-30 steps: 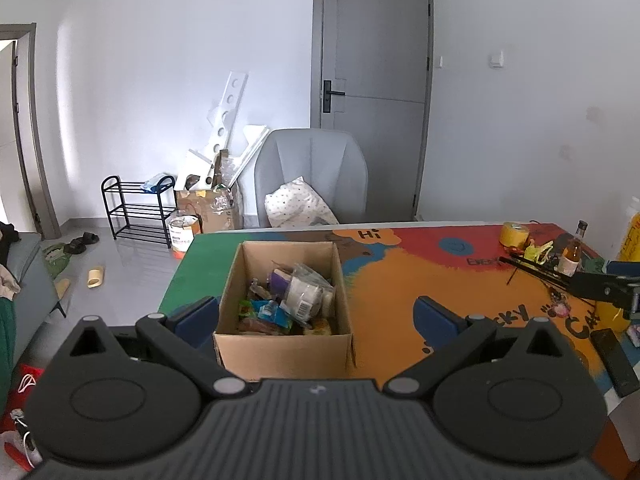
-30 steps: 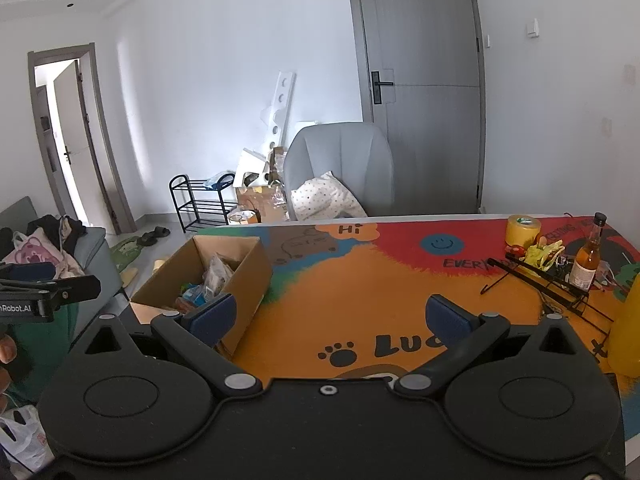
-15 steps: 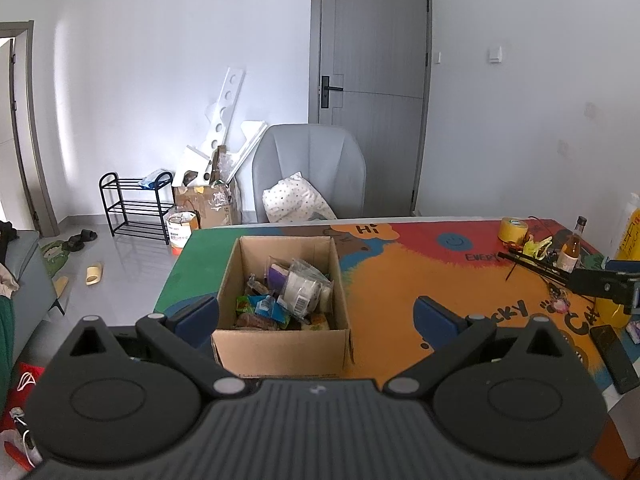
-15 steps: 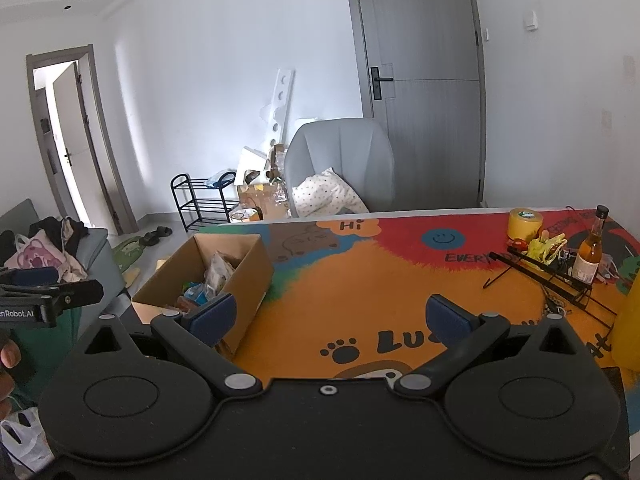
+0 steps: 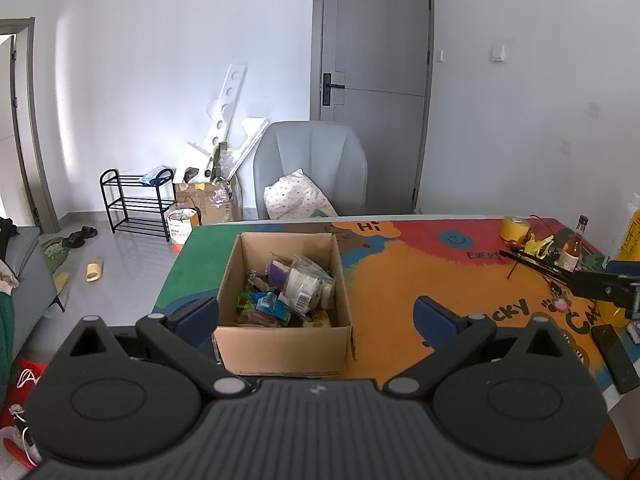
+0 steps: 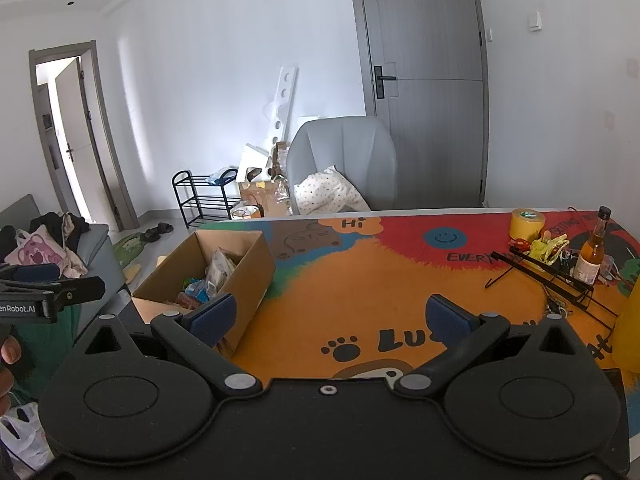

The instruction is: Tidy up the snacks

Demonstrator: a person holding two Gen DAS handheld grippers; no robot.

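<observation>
An open cardboard box (image 5: 280, 344) full of mixed snack packets (image 5: 298, 292) stands on the colourful table mat (image 5: 404, 280). My left gripper (image 5: 316, 316) is open and empty, raised just in front of the box, its blue pads either side of the box's near wall. In the right wrist view the same box (image 6: 256, 264) sits to the left. My right gripper (image 6: 334, 316) is open and empty above the orange part of the mat (image 6: 360, 280), to the right of the box.
A wire rack (image 6: 552, 276), a glass bottle (image 6: 594, 252), a yellow tape roll (image 6: 526, 224) and small clutter lie at the table's right. A dark phone-like slab (image 5: 614, 352) lies near the front right edge. A grey chair (image 5: 312, 168) stands behind the table.
Both views have shifted slightly: the box and table sit a little lower in the frames, as both grippers rose or tilted up a little. Both stay open.
</observation>
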